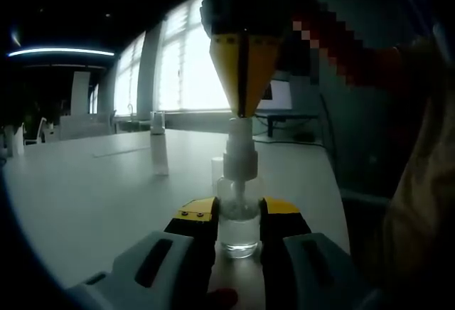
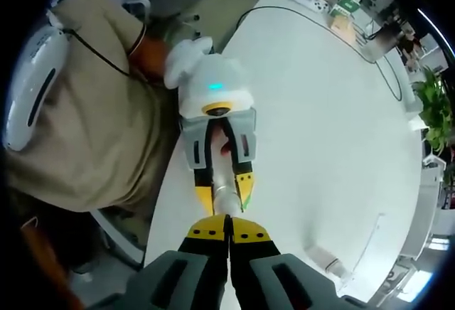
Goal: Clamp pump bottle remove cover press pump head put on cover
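A clear pump bottle [image 1: 238, 230] stands upright on the white table [image 1: 92, 196], and my left gripper [image 1: 238, 214] is shut on its body, one yellow-tipped jaw on each side. My right gripper [image 1: 242, 111] comes down from above with its jaws shut together, tips resting on top of the white pump head [image 1: 239, 150]. A clear cover [image 1: 158, 124] stands on the table further back to the left. Looking down in the right gripper view, my right gripper [image 2: 228, 233] sits directly over the bottle [image 2: 226, 200], which the left gripper [image 2: 225, 190] holds.
A person in tan clothes [image 2: 85, 132] stands close at the table's edge [image 2: 167, 182]. Bright windows [image 1: 185, 68] and a monitor [image 1: 281, 97] lie beyond the table. Boxes and cables [image 2: 334, 4] sit at its far end, with a plant [image 2: 434, 111] beside it.
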The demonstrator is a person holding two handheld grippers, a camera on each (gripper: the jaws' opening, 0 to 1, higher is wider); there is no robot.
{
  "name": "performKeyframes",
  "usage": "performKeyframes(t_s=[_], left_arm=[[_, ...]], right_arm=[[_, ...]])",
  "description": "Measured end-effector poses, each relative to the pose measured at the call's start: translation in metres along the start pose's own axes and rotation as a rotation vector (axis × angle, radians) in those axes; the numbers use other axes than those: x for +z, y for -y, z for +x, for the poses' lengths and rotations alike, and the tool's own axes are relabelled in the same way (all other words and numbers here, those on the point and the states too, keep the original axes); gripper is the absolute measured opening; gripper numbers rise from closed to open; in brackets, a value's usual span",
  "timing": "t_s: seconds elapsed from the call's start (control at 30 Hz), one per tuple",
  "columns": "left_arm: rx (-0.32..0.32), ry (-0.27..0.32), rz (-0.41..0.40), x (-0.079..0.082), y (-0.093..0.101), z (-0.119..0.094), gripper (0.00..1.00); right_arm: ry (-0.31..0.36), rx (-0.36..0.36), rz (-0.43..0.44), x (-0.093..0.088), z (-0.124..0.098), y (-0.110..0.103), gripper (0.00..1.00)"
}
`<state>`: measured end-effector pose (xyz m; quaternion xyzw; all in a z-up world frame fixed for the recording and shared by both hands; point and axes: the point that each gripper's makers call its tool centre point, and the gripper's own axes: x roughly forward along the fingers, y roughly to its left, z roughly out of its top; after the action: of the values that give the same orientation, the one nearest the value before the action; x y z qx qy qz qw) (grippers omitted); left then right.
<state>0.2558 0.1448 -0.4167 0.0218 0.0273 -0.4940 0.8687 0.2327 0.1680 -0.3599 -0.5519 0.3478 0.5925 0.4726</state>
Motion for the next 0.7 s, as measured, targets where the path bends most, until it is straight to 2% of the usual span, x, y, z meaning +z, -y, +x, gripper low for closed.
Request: performKeyframes(t_s=[0.37, 0.7], left_arm=[[0.0, 0.0, 0.005, 0.0002, 0.0013, 0.0001, 0.14], [-0.002, 0.0, 0.003, 0.0, 0.0001, -0.0002, 0.14]], right_arm=[[-0.012, -0.018, -0.008, -0.0003, 0.0031, -0.0017, 0.0], [-0.015, -0.004, 0.009, -0.0007, 0.0066, -0.0013, 0.0]])
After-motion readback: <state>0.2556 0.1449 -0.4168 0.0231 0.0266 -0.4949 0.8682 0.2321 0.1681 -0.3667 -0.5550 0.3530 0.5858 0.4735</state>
